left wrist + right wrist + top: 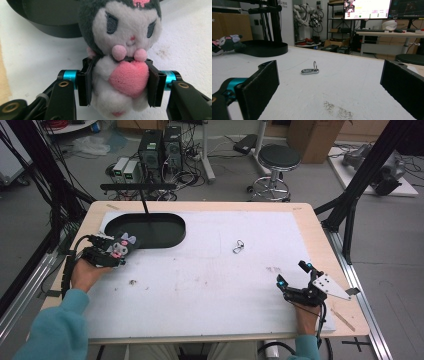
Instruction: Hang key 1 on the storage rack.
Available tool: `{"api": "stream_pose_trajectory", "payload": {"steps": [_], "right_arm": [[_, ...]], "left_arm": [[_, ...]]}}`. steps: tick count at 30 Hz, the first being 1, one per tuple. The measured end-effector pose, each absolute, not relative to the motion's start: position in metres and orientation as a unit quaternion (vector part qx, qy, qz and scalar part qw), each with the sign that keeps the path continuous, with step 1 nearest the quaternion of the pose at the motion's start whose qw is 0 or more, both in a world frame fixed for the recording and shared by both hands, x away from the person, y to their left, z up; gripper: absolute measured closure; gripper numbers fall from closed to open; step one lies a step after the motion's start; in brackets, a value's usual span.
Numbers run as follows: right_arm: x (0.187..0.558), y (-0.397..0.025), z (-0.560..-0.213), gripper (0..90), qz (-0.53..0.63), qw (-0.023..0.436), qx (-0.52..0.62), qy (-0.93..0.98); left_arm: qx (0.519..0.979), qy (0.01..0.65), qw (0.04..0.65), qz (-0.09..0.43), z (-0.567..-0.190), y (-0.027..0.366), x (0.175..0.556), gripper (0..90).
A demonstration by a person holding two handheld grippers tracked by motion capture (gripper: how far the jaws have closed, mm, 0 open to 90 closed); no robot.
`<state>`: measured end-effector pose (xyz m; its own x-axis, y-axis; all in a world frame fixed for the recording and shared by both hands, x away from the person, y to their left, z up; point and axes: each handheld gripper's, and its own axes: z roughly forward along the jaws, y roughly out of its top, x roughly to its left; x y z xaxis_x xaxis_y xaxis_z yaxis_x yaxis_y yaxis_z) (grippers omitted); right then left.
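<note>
A: Status of the left gripper (119,82)?

B: Clamped on the plush toy (122,62); the pads (84,83) press both flanks of its body, at the level of the pink heart; head above the jaws, feet below them; from above the toy sits at the tip of that gripper (119,249), just beside the near rim of the black oval tray (165,237).

A: And the right gripper (329,82)?

B: Jaws spread wide, holding nothing; it rests low over the white mat (210,285), well apart from the toy; a metal key clip (310,70) lies ahead of it, between its jaws' lines of sight.

A: Step in hand, as you judge it?

B: Probably carrying the toy into the tray; the tray lies directly ahead of the left jaws.

A: How to do it well?

B: Keep the squeeze even, since plush compresses and can slip; lift enough for the feet to clear the tray wall; move forward over the rim; lower until the toy touches the tray floor; only then release; keep the right gripper clear of the path.
</note>
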<state>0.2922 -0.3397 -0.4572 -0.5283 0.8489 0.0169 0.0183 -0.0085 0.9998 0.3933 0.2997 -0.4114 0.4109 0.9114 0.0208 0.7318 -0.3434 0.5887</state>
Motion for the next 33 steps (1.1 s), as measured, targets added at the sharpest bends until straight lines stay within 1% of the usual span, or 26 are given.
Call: {"api": "stream_pose_trajectory", "payload": {"steps": [7, 9, 10, 11, 17, 21, 26, 33], "right_arm": [[0.292, -0.34, -0.457, 1.3, 0.617, 0.335, 0.352, 0.619], [0.292, -0.34, -0.457, 1.2, 0.617, 0.336, 0.352, 0.619], [0.292, -0.339, -0.457, 1.2, 0.617, 0.336, 0.352, 0.619], [0.292, -0.339, -0.457, 1.2, 0.617, 0.336, 0.352, 0.619], [0.292, -0.339, -0.457, 1.2, 0.617, 0.335, 0.352, 0.619], [0.292, -0.339, -0.457, 1.2, 0.617, 0.335, 0.352, 0.619], [0.292, -0.339, -0.457, 1.3, 0.616, 0.335, 0.352, 0.62], [0.292, -0.339, -0.457, 1.2, 0.617, 0.336, 0.351, 0.619]], "left_arm": [[0.797, 0.511, 0.28, 0.161, -0.407, 0.305, 0.391, 49.9], [0.791, 0.516, 0.294, 0.151, -0.405, 0.308, 0.39, 50.2], [0.785, 0.516, 0.308, 0.15, -0.403, 0.31, 0.389, 50.8], [0.785, 0.516, 0.308, 0.15, -0.403, 0.31, 0.389, 50.9], [0.763, 0.517, 0.357, 0.151, -0.392, 0.317, 0.385, 51.4], [0.767, 0.509, 0.357, 0.16, -0.382, 0.319, 0.385, 51.4], [0.753, 0.51, 0.382, 0.166, -0.367, 0.322, 0.385, 51.4], [0.747, 0.506, 0.395, 0.175, -0.354, 0.324, 0.385, 51.3]]}}
